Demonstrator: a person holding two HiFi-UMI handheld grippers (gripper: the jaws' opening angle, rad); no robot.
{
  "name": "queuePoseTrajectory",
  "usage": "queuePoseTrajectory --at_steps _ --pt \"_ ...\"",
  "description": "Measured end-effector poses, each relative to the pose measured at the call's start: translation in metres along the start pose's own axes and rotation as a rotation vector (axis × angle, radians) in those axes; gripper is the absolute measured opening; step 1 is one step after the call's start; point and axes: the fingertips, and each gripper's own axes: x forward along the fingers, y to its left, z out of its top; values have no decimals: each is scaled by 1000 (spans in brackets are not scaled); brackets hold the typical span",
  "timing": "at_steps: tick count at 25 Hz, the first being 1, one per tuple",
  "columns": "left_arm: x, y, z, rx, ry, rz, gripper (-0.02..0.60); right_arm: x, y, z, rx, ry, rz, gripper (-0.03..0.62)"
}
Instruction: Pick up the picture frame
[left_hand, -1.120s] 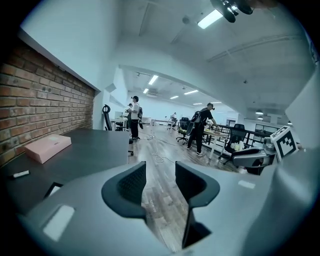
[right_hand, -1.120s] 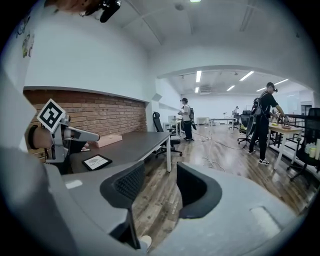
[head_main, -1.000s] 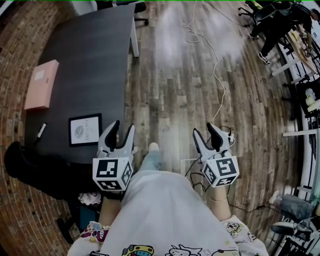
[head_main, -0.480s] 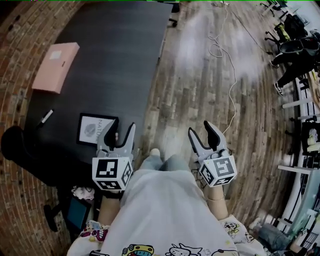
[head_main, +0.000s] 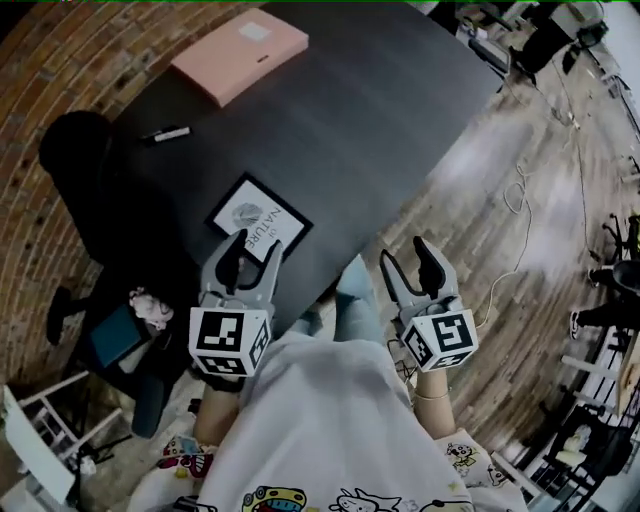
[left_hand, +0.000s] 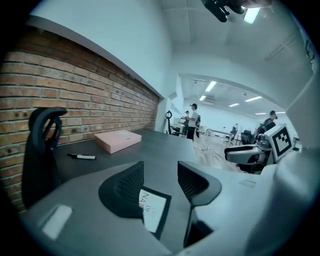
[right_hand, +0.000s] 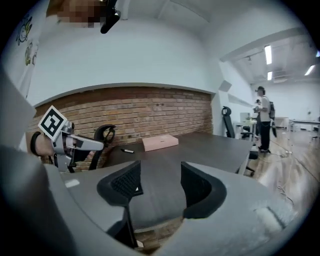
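Observation:
The picture frame (head_main: 258, 217), black-edged with a white print, lies flat near the front edge of the dark table (head_main: 380, 110). My left gripper (head_main: 256, 247) hovers open just short of it, its fingertips over the frame's near corner. In the left gripper view the frame (left_hand: 152, 210) shows low between the jaws, untouched. My right gripper (head_main: 404, 255) is over the table's edge to the right of the frame, away from it. Its jaws are opening and nothing is between them (right_hand: 159, 182).
A pink box (head_main: 240, 55) and a black marker (head_main: 165, 133) lie farther back on the table. A black office chair (head_main: 75, 170) stands at its left by the brick wall. Cables run over the wooden floor (head_main: 520, 190). A person (right_hand: 263, 117) stands far off.
The view has swung from the floor onto the table. Both grippers have come up to the table's edge, and the frame now lies right under the left gripper's tips.

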Motion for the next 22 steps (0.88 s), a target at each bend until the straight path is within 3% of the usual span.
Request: queuePoseTrajectory --at_steps 11,15,22 --pt "-40 74 -8 -221 -83 575 218 136 40 35 -202 81 578 250" --pt "-49 71 -9 -278 -107 727 218 161 43 45 -257 89 723 250" --pt "-56 58 -9 -336 -140 900 218 185 44 47 -267 120 882 249"
